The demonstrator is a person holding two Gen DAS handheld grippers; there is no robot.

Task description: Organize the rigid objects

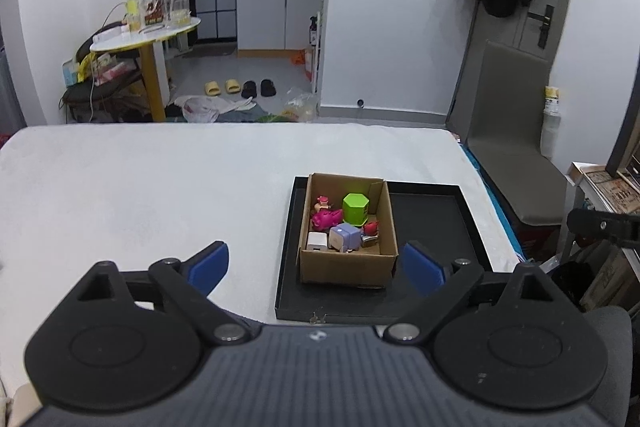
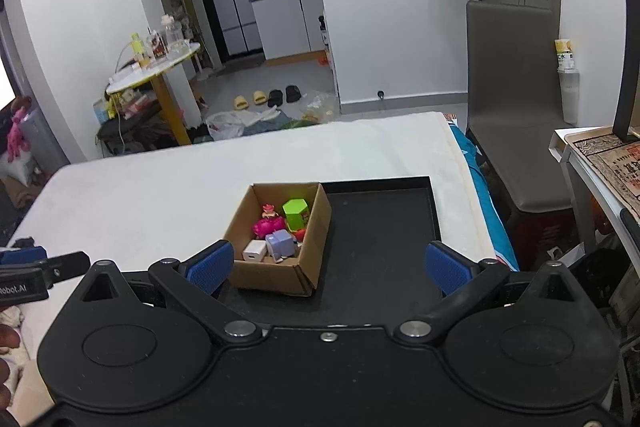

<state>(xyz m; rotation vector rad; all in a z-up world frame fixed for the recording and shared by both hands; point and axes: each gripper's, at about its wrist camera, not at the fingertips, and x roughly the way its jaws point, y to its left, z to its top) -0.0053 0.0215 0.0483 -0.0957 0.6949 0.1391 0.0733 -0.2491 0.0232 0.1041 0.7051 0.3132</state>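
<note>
A small cardboard box [image 1: 345,265] stands in the left part of a black tray [image 1: 432,223] on the white table. Inside lie a green hexagonal block [image 1: 355,207], a pink toy figure [image 1: 326,217], a lilac cube toy [image 1: 345,237], a white charger [image 1: 317,242] and a small red piece [image 1: 371,227]. My left gripper [image 1: 316,267] is open and empty, held back from the box. In the right wrist view the box [image 2: 276,277], tray [image 2: 380,227] and green block [image 2: 296,213] show again. My right gripper [image 2: 330,265] is open and empty above the tray's near edge.
The white table [image 1: 160,187] spreads left of the tray. A grey chair [image 2: 516,131] stands beyond the table's right edge. A desk with a printed sheet [image 2: 608,155] is at the far right. A round side table [image 1: 148,31] and floor clutter lie behind.
</note>
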